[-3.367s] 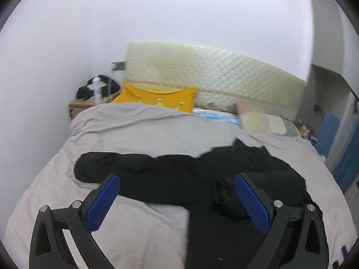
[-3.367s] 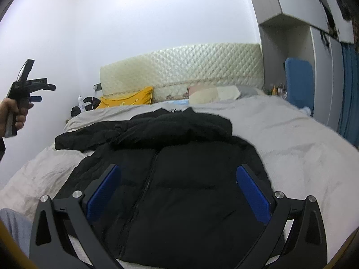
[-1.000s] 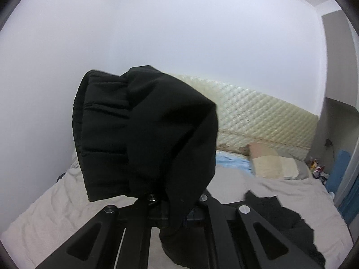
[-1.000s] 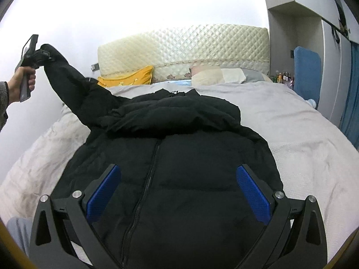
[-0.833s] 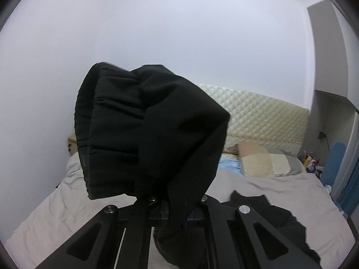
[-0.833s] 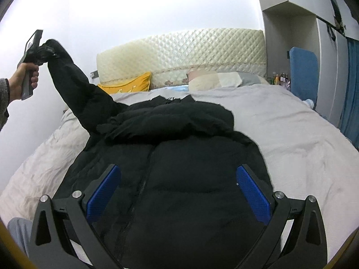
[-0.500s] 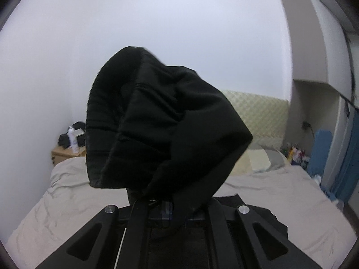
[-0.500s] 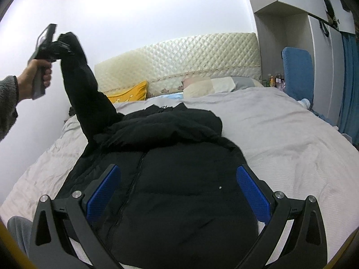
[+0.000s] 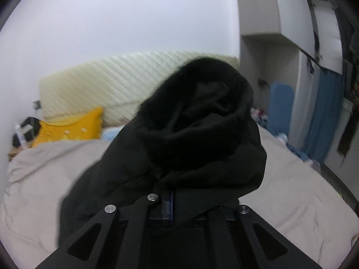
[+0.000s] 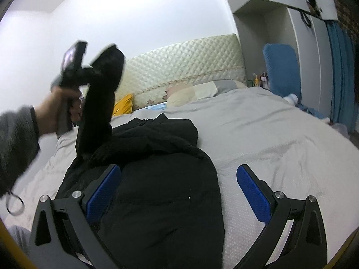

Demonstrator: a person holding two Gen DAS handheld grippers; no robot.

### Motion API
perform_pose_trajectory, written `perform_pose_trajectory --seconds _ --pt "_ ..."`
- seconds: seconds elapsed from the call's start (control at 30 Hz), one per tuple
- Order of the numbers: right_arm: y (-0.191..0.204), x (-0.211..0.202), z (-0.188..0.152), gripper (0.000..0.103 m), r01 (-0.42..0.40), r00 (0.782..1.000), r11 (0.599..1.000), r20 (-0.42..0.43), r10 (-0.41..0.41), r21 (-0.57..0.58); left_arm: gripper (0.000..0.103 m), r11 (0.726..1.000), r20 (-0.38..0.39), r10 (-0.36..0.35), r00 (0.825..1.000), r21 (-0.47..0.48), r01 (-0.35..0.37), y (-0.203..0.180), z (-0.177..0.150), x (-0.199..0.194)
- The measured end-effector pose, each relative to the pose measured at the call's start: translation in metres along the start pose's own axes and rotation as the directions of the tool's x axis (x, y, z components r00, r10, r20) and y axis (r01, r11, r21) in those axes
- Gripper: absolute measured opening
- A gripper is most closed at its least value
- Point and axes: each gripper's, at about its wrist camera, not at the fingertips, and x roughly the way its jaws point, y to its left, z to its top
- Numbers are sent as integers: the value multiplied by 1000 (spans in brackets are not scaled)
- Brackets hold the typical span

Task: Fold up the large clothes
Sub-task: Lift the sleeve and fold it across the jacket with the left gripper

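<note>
Fingers: left gripper (image 9: 177, 204) is clamped on the sleeve cuff (image 9: 202, 116) of the black puffer jacket (image 10: 157, 190); right gripper (image 10: 177, 183) is spread wide, grasping nothing, hovering over the jacket body.
Jacket position: lying front-up on the grey bed (image 10: 280, 134), hood toward 12 o'clock, sleeve raised at 10 o'clock in the right wrist view.
Handling: judged soft, bulky, springy; the smooth shell may slip.
Grip points: ribbed cuff for the sleeve; hem or side seam near 6 o'clock for the body.
Risk: padding rebounds, so folds need pressing down.
</note>
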Motion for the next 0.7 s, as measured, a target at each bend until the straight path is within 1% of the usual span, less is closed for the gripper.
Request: perform_pose_trajectory --seconds 0.1,0.2,0.3,0.33,0.37,0.4,0.43,0.47,0.53,0.63,0.7 --pt "-7 2 -1 103 5 1000 1000 -3 -5 17 3 999 -59 -20 998 38 23 -25 -24 38" --pt "-12 7 -1 103 8 1000 999 -12 -8 32 3 998 -118 -40 992 51 47 -45 -53 73" --pt "-18 14 0 103 10 1000 999 -21 -9 44 3 997 -174 -35 984 61 46 -53 -81 102" --pt "-20 17 0 103 13 1000 999 -24 -12 46 3 997 -219 -15 976 76 32 -56 -92 117" --pt "-21 20 0 103 13 1000 999 -28 -12 52 3 996 -273 0 962 89 25 -57 -104 131" --pt "-24 21 -1 103 13 1000 998 -29 -11 57 3 995 -312 1 950 99 31 -58 -115 142" --pt "-26 23 -2 103 16 999 998 -32 -14 60 3 993 -315 6 949 113 31 -58 -120 146" --pt "-29 25 -2 103 20 999 998 -36 -18 63 3 991 -305 16 952 131 26 -59 -126 148" --pt "-31 28 -4 103 23 999 998 -44 -20 66 3 992 -300 17 954 125 22 -60 -134 151" --pt "-33 34 -6 103 32 998 998 -52 -29 62 4 993 -296 7 955 112 27 -55 -133 140" --pt "-32 37 -7 103 36 998 997 -59 -33 61 4 991 -289 39 957 134 1 -56 -125 133"
